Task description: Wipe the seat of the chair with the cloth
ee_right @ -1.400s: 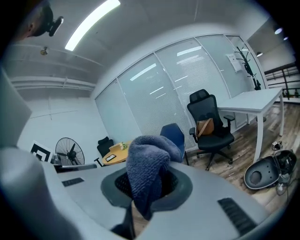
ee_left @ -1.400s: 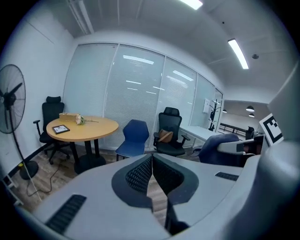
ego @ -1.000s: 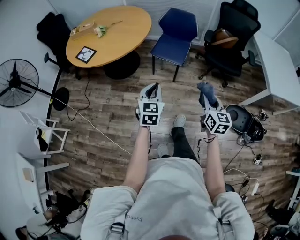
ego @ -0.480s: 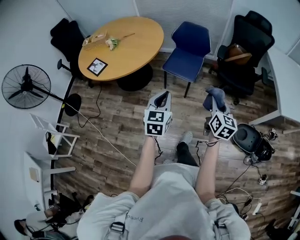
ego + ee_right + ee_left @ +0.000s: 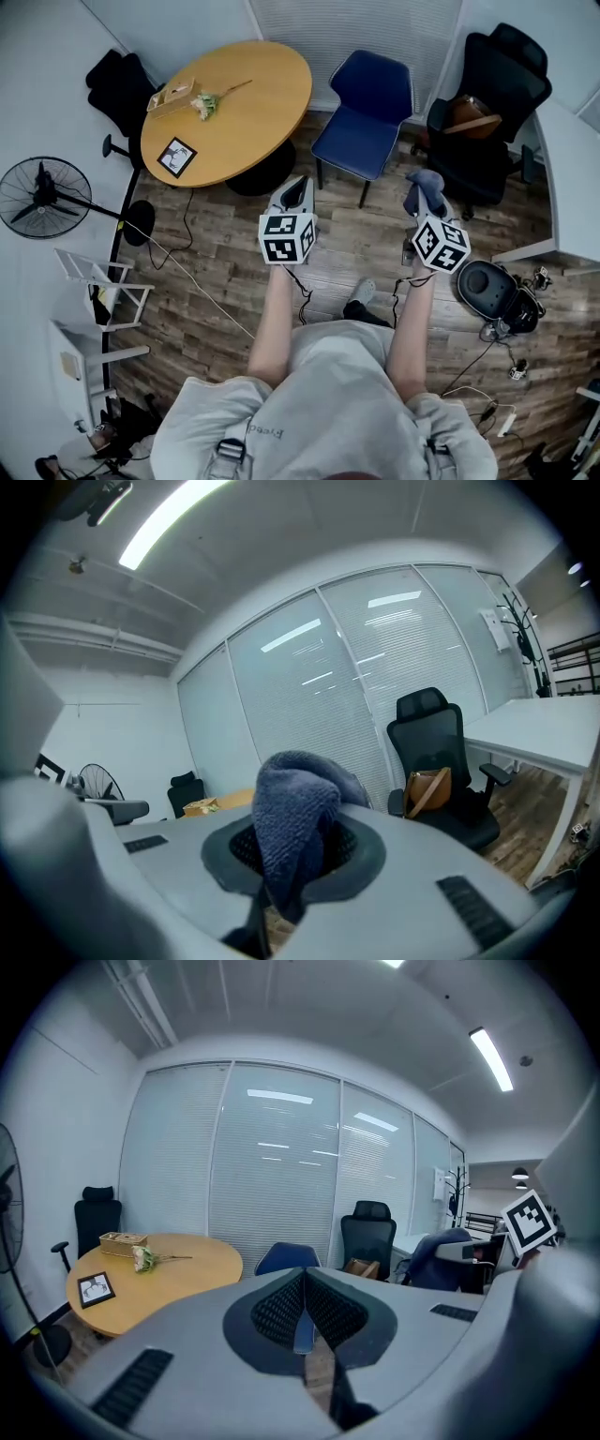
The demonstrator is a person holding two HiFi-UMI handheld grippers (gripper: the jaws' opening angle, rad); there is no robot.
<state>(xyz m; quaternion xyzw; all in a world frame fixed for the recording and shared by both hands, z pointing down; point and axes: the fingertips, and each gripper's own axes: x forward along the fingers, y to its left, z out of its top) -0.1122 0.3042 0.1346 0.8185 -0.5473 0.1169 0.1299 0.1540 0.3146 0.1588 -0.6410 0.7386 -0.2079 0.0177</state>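
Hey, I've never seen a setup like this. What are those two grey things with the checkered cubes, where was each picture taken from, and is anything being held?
A person stands in an office with a hand-held two-jaw gripper in each hand; the patterned cubes are part of those. The top-down picture comes from a camera on the person's head. The other two come from cameras riding on the grippers, looking along their jaws. The left gripper has its jaws together, nothing between them. The right gripper is shut on a blue-grey cloth. Ahead stands the blue chair whose seat is to be wiped. The round wooden table beside it carries a small box, a flower and a framed card.
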